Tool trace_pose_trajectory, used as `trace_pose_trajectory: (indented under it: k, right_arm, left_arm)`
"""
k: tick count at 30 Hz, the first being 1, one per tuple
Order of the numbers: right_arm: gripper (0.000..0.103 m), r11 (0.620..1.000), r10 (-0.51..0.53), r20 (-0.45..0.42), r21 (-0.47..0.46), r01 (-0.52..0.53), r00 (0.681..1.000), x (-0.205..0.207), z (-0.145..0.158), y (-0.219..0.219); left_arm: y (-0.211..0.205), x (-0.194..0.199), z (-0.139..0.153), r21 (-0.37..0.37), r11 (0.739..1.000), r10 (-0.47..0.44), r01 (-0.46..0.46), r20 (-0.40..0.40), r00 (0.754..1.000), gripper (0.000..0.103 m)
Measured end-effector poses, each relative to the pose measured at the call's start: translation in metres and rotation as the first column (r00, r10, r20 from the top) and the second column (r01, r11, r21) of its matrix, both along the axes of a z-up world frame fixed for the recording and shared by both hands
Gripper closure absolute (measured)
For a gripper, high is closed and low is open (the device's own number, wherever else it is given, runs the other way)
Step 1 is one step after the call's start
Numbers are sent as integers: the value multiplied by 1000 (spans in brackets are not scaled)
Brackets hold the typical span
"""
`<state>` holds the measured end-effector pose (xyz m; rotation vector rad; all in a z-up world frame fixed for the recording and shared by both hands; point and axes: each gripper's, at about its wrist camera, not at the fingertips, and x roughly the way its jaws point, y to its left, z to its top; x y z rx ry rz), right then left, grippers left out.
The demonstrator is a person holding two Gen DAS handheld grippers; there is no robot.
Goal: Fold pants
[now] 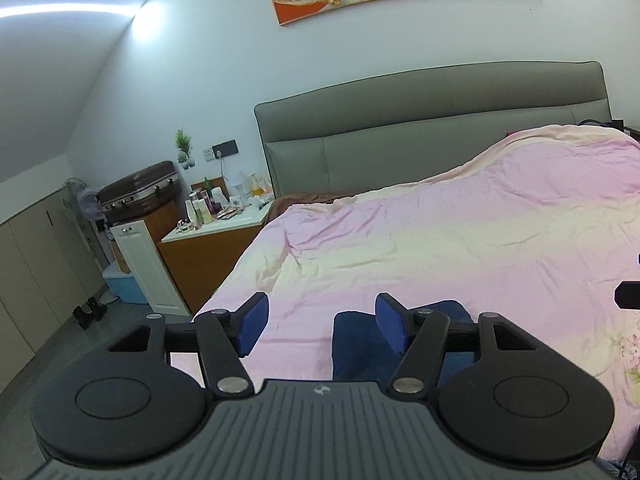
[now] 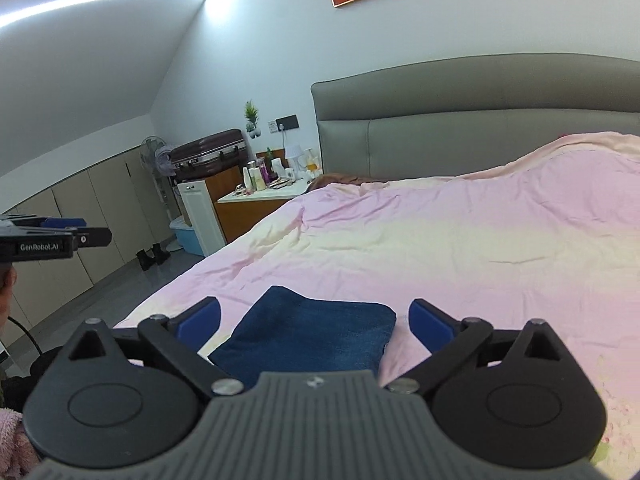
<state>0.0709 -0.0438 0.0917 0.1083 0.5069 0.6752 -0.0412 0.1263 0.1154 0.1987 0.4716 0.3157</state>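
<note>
The pants [image 2: 312,332] are dark blue denim, folded into a compact rectangle lying flat on the pink bedspread [image 2: 460,248] near the bed's front edge. My right gripper [image 2: 316,322] is open and empty, raised just above and behind the folded pants, its blue pads either side of them. In the left wrist view the pants [image 1: 356,344] show partly behind the right finger. My left gripper [image 1: 320,326] is open and empty, above the bed to the left of the pants. It also shows at the left edge of the right wrist view [image 2: 92,237].
A grey padded headboard [image 1: 432,136] stands at the far end of the bed. A cluttered nightstand [image 1: 216,236], a white cabinet [image 1: 140,264], a suitcase [image 1: 140,192] and a blue bin [image 1: 124,284] stand left of the bed. Shoes [image 1: 90,312] lie on the floor.
</note>
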Motion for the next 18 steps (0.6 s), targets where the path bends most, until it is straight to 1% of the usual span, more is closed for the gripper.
trace_pose_trajectory:
  k: [3,5,6,7,10,13,15,18]
  right_arm:
    - [5,998,-55,55,-40,57,997,-34,-4,-3]
    - [5,993,-79,102,-77,87,992,-52,-9,-3]
    - [5,991,-92,120,-89,103,989,-62,-12,-4]
    - [5,989,-104,121,-96,116,987,-68,-16,-5]
    - [5,986,-132,96,-94,141,987,-85,-30,-8]
    - [5,984,-122,88,-121,132,989,-95,-47,-7]
    - [5,979,-122,97,-150,136,988,-100,-58,-4]
    - [5,977,-116,71,-171,126,991,-99,-69,-3]
  left_arm:
    - [-18,-20,-11,15,1000,11,-11,21,1000,28]
    - [-28,-31,-18,28,999,36,-37,39,999,20]
    - [-32,-34,-21,24,999,47,-48,43,998,18]
    - [-35,-40,-25,9,998,62,-62,48,997,15]
    - [-44,-51,-38,-32,997,77,-75,55,996,14]
    - [-53,-54,-56,-47,997,64,-63,27,998,13]
    - [-57,-54,-70,-64,995,72,-73,-14,997,13]
    - [-57,-52,-85,-108,990,83,-91,-76,994,13]
